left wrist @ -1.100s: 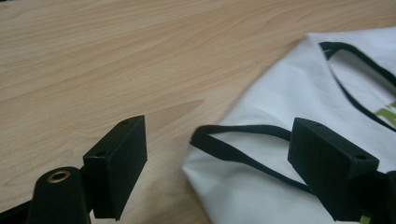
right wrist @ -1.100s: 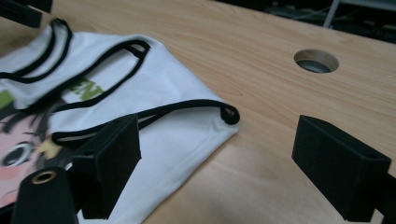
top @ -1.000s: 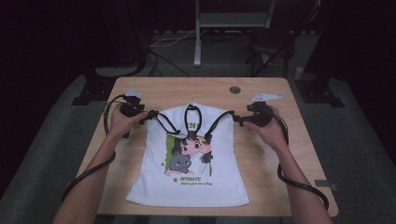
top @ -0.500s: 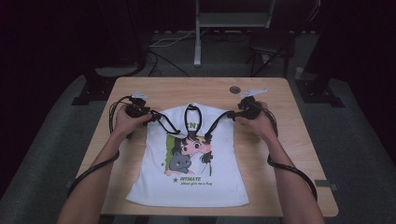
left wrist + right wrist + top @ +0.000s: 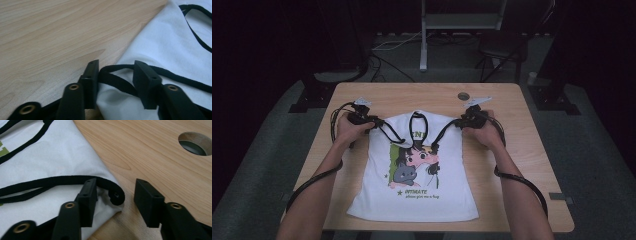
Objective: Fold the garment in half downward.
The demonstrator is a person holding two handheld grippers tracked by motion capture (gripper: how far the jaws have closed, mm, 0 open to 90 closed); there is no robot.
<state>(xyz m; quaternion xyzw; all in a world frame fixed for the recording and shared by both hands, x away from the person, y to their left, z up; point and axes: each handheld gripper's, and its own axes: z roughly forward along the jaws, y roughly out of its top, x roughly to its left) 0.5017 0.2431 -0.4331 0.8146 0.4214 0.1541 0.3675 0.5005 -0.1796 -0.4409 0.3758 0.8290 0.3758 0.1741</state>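
Left gripper (image 5: 116, 75) sits at our bag's (image 5: 412, 190) top left corner, jaws just narrowing, not yet pinching, black cord (image 5: 117, 80) between them. Right gripper (image 5: 116, 195) mirrors it at the top right corner, jaws closing around the cord loop (image 5: 116, 193), pads not pressing. Bag lies flat on the table (image 5: 522, 165), long axis running toward us, one corner per hand.

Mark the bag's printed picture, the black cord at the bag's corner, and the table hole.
printed picture (image 5: 414, 162), high view, middle of the cartoon.
black cord (image 5: 116, 193), right gripper view, curled end at the bag corner.
table hole (image 5: 196, 143), right gripper view, its dark middle.
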